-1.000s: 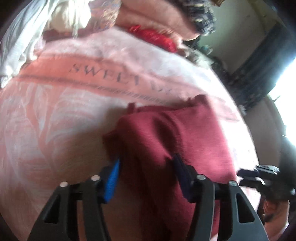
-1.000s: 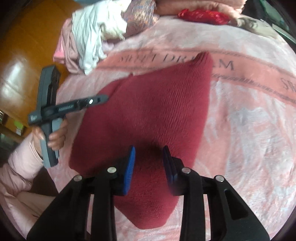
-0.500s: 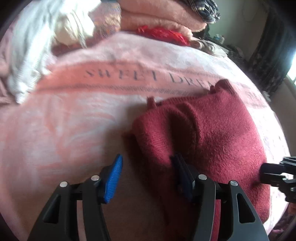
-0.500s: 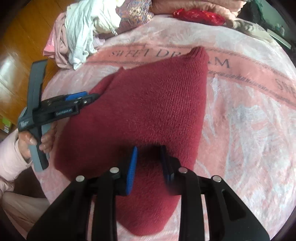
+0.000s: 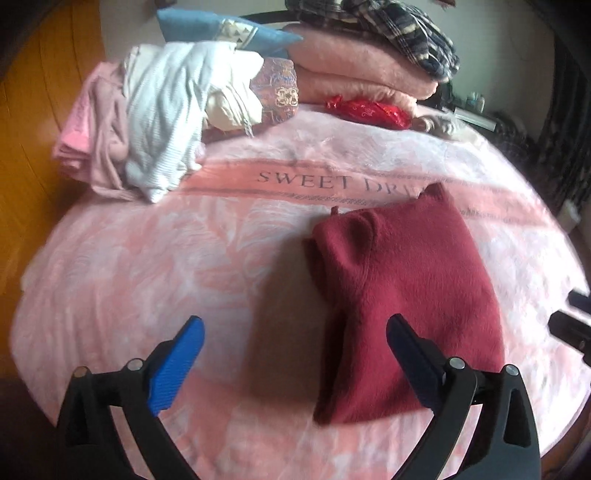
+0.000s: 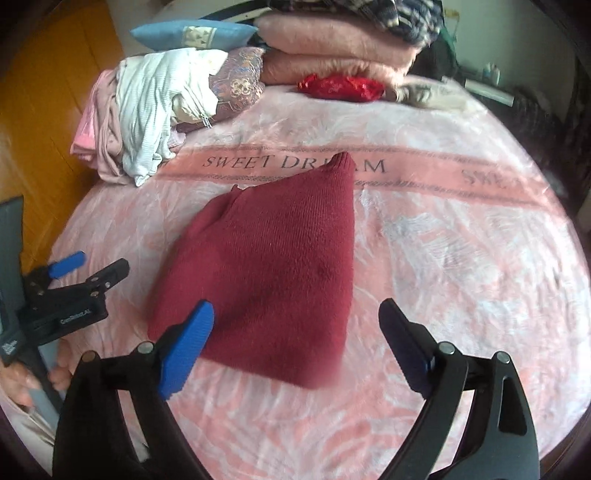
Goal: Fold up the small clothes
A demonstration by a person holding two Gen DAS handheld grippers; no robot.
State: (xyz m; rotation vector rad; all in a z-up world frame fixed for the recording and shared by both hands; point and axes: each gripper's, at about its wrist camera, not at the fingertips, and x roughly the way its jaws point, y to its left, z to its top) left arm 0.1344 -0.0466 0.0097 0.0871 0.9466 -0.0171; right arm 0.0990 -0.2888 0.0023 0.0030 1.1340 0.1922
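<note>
A dark red knitted garment (image 5: 402,291) lies folded flat on the pink "SWEET DREAM" blanket (image 5: 147,266); it also shows in the right wrist view (image 6: 273,266). My left gripper (image 5: 295,343) is open and empty, raised above the blanket at the garment's near left edge. It also shows from the side at the left of the right wrist view (image 6: 88,264). My right gripper (image 6: 295,332) is open and empty, above the garment's near edge. A part of it shows at the right edge of the left wrist view (image 5: 570,325).
A heap of white and pink clothes (image 5: 147,122) lies at the blanket's far left (image 6: 136,114). Folded pink blankets (image 5: 354,74), a blue pillow (image 5: 221,31), a patterned cushion (image 5: 279,94) and a red shiny item (image 5: 369,110) sit at the back. Orange wooden floor (image 6: 40,110) is left.
Both grippers have opened wide, let go of the red garment and pulled back and up. The garment now lies flat on the blanket.
</note>
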